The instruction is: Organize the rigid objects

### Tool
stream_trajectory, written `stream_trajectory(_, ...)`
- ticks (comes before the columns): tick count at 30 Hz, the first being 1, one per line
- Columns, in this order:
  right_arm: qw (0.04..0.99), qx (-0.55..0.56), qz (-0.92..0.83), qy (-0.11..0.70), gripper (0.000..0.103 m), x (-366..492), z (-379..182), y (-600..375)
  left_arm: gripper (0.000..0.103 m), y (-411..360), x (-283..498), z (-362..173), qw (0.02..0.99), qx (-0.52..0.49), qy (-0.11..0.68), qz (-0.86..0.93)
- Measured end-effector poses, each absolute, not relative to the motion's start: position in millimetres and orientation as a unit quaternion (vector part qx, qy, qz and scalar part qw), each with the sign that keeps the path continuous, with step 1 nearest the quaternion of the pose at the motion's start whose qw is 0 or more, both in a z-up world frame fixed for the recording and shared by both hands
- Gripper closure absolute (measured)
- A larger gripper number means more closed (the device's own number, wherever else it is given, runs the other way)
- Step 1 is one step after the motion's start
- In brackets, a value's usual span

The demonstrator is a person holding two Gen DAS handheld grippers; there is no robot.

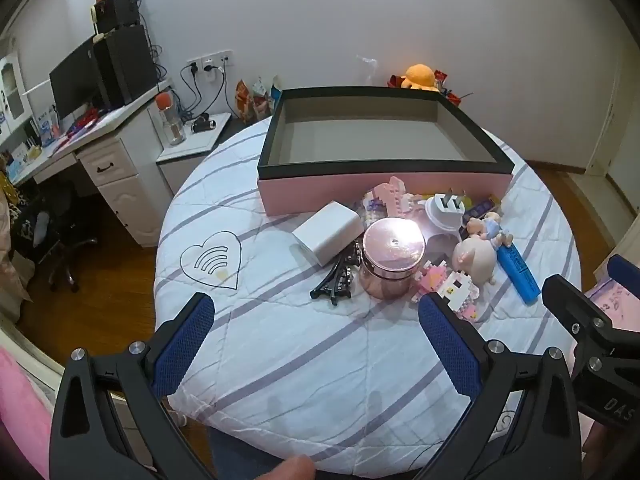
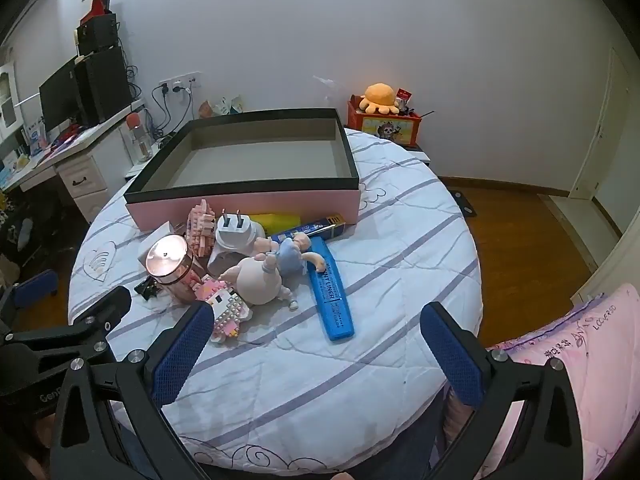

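Two hand-held grippers above a round worktop (image 1: 280, 340) covered with a white quilted cloth striped in grey. The left gripper (image 1: 316, 344) has its jaws spread fully wide with nothing between them; its blue pads hang over bare cloth. The right gripper (image 2: 316, 350) likewise stands fully open and holds nothing.

Ahead of both sets of jaws lies a cluster of small rigid objects. Directly beyond the left jaws are a black hair clip (image 1: 334, 282) and a rose-gold round tin (image 1: 390, 258), upright with a bright glare on its lid; a white rectangular block (image 1: 330, 232) lies just left of the tin. Just beside the tip of the left gripper's right-hand finger sits a pink-and-white brick figure (image 1: 460, 290). Beyond it are a pale pig figurine (image 1: 476, 260), a small doll in blue (image 1: 490, 228), a white plug adapter (image 1: 444, 210) and a pink brick model (image 1: 394, 194). A blue highlighter (image 2: 330, 290) lies ahead of the right jaws, between the lines of their two fingers.

Behind the cluster, touching its far edge, stands an open, empty pink box (image 1: 380, 192) with a black rim.
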State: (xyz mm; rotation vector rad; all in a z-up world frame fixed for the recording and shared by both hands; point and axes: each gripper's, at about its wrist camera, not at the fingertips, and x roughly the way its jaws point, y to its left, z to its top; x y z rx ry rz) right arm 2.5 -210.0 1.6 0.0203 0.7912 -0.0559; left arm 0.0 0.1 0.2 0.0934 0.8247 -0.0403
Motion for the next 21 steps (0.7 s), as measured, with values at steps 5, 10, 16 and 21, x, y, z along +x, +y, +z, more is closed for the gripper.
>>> stream_trajectory(5,0.922,0.010,-0.026,0.387,0.000,3.1,3.9,-208.4,0.000,0.9,-2.1,3.0,0.915,0.035,0.401,-0.016)
stream_trajectory(10,0.926,0.004,-0.029,0.377,0.000,-2.1,11.6,-213.7,0.000,8.0,-8.2,13.3,0.918,0.020,0.395,-0.038)
stream_trajectory(16,0.931,0.003,-0.037,0.362,0.000,-14.1,26.7,-218.1,0.000,-2.3,-17.7,35.8,0.924,0.048,0.378,-0.021)
stream_trajectory(21,0.936,-0.002,-0.028,0.350,0.000,-24.6,38.0,-212.6,0.000,5.4,-29.4,51.0,0.927,0.044,0.372,-0.017)
